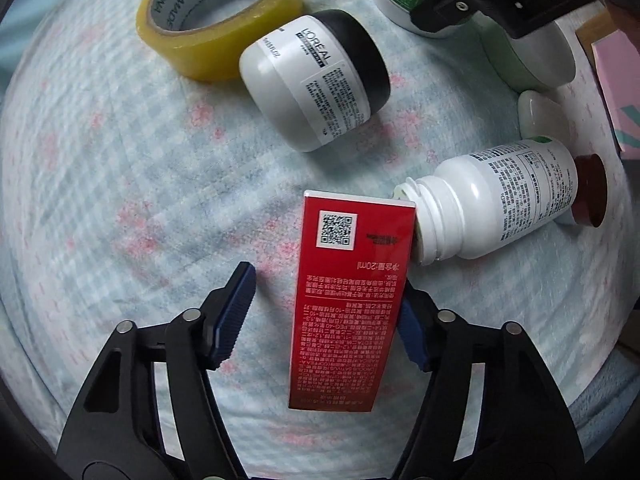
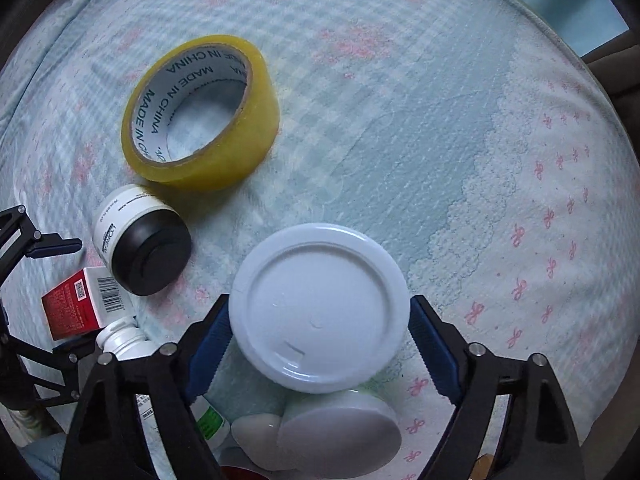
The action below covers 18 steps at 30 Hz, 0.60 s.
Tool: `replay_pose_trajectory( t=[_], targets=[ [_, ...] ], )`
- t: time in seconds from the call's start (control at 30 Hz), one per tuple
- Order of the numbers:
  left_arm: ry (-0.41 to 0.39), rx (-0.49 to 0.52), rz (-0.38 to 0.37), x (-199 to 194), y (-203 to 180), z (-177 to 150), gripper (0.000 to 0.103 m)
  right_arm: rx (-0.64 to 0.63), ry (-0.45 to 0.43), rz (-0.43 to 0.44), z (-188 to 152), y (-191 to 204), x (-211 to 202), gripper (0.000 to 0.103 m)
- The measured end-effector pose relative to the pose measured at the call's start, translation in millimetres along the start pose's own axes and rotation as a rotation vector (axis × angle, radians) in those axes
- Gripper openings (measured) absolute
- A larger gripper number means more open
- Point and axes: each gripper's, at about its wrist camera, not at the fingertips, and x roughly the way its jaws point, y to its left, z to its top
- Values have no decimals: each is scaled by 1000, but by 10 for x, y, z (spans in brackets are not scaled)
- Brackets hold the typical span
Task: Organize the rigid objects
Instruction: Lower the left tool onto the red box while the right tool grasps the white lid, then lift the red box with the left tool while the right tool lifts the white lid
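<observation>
Red cardboard box, printed in white, stands between the jaws of your left gripper: the right pad touches its edge, the left pad stands clear, so nothing is clamped yet. Just beside it lies an uncapped white plastic bottle, its mouth touching the box. Your right gripper hugs the wide white round lid of a jar, pads against its rim, probably for lifting. Yellow tape roll lies beyond on the checked bedsheet.

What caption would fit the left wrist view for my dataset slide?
Left claw straddles an upright red box on the checked cloth, beside a lying white bottle, cream jar and tape roll.
</observation>
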Motion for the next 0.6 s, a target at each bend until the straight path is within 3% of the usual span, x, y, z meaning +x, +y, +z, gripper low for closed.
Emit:
replay_pose_trajectory(
  t=[0.07, 0.13, 0.4, 0.6],
  targets=[
    [14, 17, -16, 40, -65, 41, 44, 4, 12, -6, 18, 15, 43, 74],
    [17, 33, -20, 73, -121, 59, 38, 7, 21, -31, 38, 27, 94, 70],
    [3, 66, 8, 135, -277, 66, 38, 36, 12, -62, 32, 44, 181, 66],
    [-9, 36, -9, -12, -220, -166, 38, 85, -9, -55, 13, 122, 55, 66]
  ],
)
